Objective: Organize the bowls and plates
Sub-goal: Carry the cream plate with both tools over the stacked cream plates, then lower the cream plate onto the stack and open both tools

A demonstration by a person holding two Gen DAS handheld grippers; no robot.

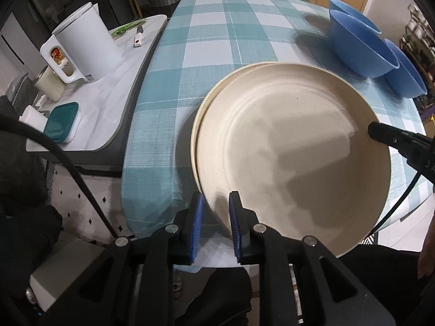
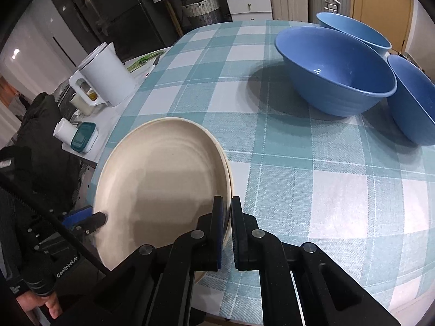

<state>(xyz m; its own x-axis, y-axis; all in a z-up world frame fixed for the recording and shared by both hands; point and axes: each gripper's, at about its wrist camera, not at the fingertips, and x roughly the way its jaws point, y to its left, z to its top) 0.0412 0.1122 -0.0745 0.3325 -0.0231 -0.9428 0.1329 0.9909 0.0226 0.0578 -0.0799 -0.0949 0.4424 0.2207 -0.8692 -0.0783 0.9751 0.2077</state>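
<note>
The step in hand looks like stacking the plates: a cream top plate (image 1: 293, 152) lies on a lower plate (image 1: 196, 125), shifted a little so the lower rim peeks out at its left edge. The stack sits at the near edge of the table (image 1: 217, 40), which wears a teal checked cloth.

The left hand-held gripper (image 1: 216, 217) straddles the near-left rim of the top plate with a narrow gap; whether its pads (image 1: 234, 222) actually pinch the rim I cannot tell. The right hand-held gripper (image 2: 227, 225) is closed down on the plates' right rim.

Next, I judge, the top plate needs nudging to sit square on the lower one, then both grippers letting go without dragging the stack over the table's edge.

Three blue bowls (image 2: 337, 73) stand at the far right, well apart from the plates, not yet nested. On the left counter are a white jug (image 1: 87, 43) and a teal-lidded box (image 1: 61, 121), clear of the work.
</note>
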